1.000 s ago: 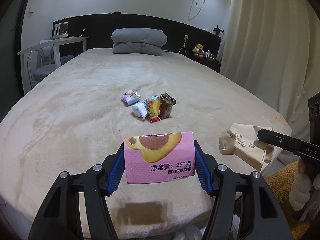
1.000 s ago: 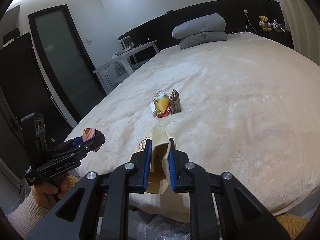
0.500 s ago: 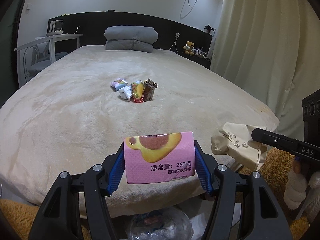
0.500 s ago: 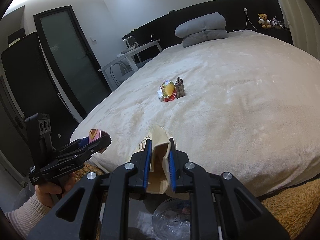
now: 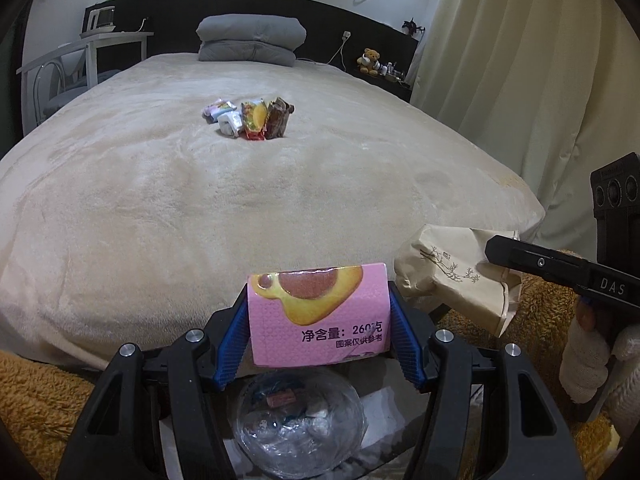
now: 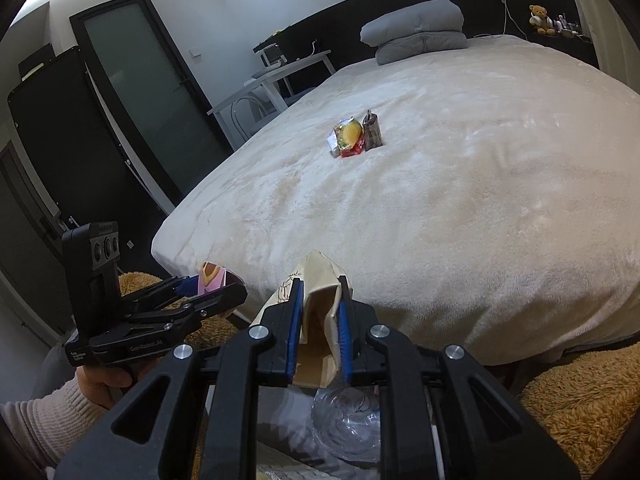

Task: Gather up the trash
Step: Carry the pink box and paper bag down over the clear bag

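Observation:
My left gripper [image 5: 319,316] is shut on a pink snack box [image 5: 318,314] with a yellow cake picture. It also shows in the right wrist view [image 6: 210,280]. My right gripper [image 6: 319,316] is shut on a beige paper bag [image 6: 316,320], seen at right in the left wrist view [image 5: 452,276]. Both are held past the bed's foot, above a clear plastic bag [image 5: 300,424] of trash on the floor. Several snack wrappers [image 5: 250,118] lie in a cluster mid-bed [image 6: 354,136].
The beige-blanketed bed [image 5: 160,200] fills the view, with a grey pillow [image 5: 250,40] at its head. Orange fluffy rug [image 6: 580,400] lies at the foot. White desk and chair [image 5: 68,68] stand left, curtain [image 5: 520,60] right, dark door [image 6: 140,92] far left.
Both grippers have pulled back from the bed and lowered past its foot edge, each keeping its item. The clear trash bag below has come into view.

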Available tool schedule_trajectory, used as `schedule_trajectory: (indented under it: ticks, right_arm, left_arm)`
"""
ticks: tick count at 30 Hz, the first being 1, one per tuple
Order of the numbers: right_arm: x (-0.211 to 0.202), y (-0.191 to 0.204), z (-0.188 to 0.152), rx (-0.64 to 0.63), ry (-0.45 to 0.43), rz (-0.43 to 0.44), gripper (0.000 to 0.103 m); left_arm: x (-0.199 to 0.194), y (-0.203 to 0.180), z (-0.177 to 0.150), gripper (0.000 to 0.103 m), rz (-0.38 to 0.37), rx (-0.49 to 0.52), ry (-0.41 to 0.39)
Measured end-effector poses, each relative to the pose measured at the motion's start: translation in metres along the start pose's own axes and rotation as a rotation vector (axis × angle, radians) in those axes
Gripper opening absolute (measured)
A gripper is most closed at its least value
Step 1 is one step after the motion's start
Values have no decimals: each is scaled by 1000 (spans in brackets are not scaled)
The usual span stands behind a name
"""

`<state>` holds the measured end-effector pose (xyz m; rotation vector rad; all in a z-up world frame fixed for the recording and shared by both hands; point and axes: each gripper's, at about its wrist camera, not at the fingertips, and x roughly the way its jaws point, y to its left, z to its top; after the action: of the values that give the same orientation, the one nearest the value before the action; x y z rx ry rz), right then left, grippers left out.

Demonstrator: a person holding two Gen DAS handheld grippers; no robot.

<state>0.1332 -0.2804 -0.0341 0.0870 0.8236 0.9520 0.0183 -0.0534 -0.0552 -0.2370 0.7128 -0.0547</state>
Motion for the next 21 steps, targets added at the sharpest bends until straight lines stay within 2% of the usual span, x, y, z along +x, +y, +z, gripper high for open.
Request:
schedule_trajectory:
  ticks: [9, 21]
  right_arm:
    - [16, -10, -14, 35, 117, 24, 17]
    - [59, -27, -33, 87, 324, -18, 17]
  left_arm:
    - [27, 3, -20, 61, -15, -26, 146]
    - [67, 12, -44, 61, -25, -74, 356]
